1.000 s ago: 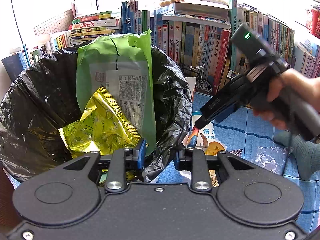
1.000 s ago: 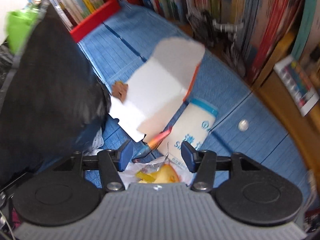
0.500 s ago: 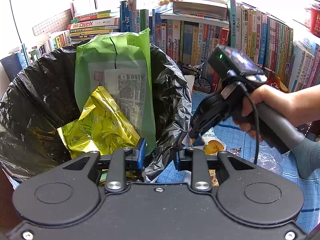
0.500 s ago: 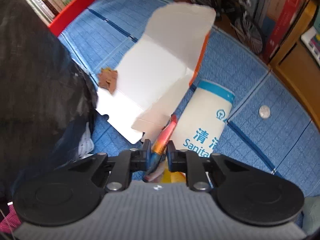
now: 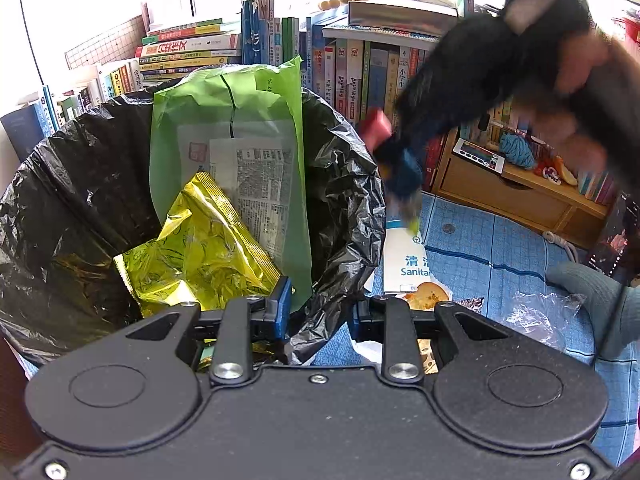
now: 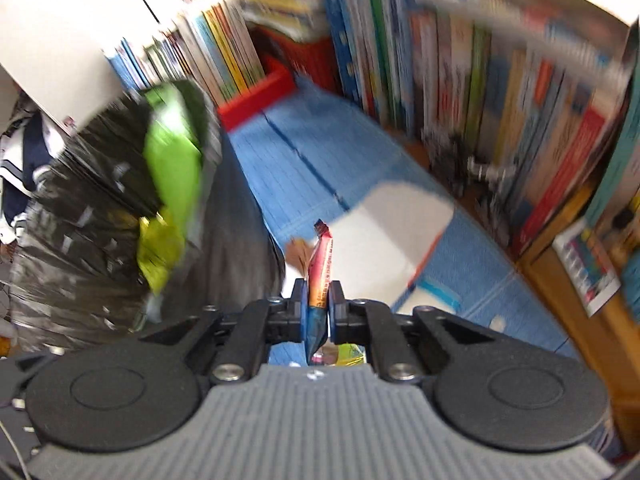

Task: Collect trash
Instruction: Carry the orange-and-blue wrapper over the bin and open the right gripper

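The rim of the black trash bag (image 5: 340, 184) is being pinched by the left gripper (image 5: 320, 312). A red and blue wrapper (image 6: 320, 276) is being clamped by the still-closing right gripper (image 6: 318, 312), just beside the bag. A green packet (image 5: 228, 120) is lying inside the bag.

My right gripper (image 6: 318, 312): black arms, blue pads, grey ribbed body. Wrapper (image 6: 321, 268) in it: red-orange top, dark blue lower end, small print. Bin bag (image 5: 80, 200): glossy black. Inside: lime-green bag (image 5: 228, 120) with white printed label, crinkled yellow foil bag (image 5: 200, 256). Mat (image 5: 500, 248): light blue, fine ribbing, dark blue lines. Flattened box (image 6: 384, 236): white, orange edge. Sanitary pack (image 5: 404, 260): white, blue lettering.
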`<state>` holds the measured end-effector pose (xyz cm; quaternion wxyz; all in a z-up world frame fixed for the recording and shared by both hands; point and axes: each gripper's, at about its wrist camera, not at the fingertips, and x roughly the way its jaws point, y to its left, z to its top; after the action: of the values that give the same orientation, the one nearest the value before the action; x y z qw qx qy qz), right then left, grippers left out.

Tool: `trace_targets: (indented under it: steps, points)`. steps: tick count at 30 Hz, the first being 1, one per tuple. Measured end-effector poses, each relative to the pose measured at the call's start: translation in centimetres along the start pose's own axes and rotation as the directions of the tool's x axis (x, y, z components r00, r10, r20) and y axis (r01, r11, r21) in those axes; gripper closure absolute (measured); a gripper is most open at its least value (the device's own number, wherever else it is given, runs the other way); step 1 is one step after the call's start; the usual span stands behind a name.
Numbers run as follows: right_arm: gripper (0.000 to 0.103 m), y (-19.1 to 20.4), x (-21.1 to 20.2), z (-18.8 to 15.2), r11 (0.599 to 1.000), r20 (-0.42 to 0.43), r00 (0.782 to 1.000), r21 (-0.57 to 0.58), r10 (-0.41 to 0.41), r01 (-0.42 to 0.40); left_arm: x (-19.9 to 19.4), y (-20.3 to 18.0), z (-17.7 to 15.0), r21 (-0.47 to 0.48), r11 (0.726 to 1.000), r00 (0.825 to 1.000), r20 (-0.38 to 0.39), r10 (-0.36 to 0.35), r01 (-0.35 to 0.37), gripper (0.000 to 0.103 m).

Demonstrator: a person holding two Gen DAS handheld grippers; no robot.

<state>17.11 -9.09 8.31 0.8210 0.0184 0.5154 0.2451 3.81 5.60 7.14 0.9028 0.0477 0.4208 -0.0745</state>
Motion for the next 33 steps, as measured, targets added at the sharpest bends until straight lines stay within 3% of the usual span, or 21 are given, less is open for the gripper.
trace_targets:
  steps: [4,9,15,22,28,30,33]
  points:
    - [0.09,1.8,-4.5,1.7,0.998,0.105,0.994,-0.056,0.032,-0.026,0.1,-0.1,0.0,0.004,1.0,1.0,-0.003,0.0,0.0,0.076]
    - [0.09,4.1,-8.7,3.4,0.986,0.189,0.971,-0.109,0.146,-0.127,0.2,-0.1,0.0,0.006,1.0,1.0,-0.005,0.002,-0.002,0.076]
    - [0.09,6.7,-8.2,3.0,0.955,0.156,0.95,-0.164,0.272,-0.246,0.3,-0.2,-0.1,0.01,1.0,1.0,-0.005,0.004,-0.004,0.076]
    - [0.089,8.5,-5.8,2.5,0.941,0.094,0.946,-0.168,0.311,-0.293,0.3,-0.2,-0.2,0.011,1.0,1.0,-0.004,0.002,-0.002,0.076]
    - [0.08,9.1,-4.3,2.4,0.94,0.065,0.949,-0.169,0.31,-0.295,0.1,0.0,-0.3,0.009,1.0,1.0,-0.003,-0.001,0.001,0.076]
    - [0.062,9.0,-3.9,2.3,0.941,0.059,0.951,-0.171,0.304,-0.29,0.1,-0.1,-0.3,0.01,1.0,1.0,-0.003,-0.001,0.001,0.076]
    - [0.054,9.1,-3.7,2.1,0.942,0.056,0.953,-0.178,0.298,-0.284,0.1,-0.1,-0.3,0.009,1.0,1.0,-0.004,-0.001,0.001,0.076]
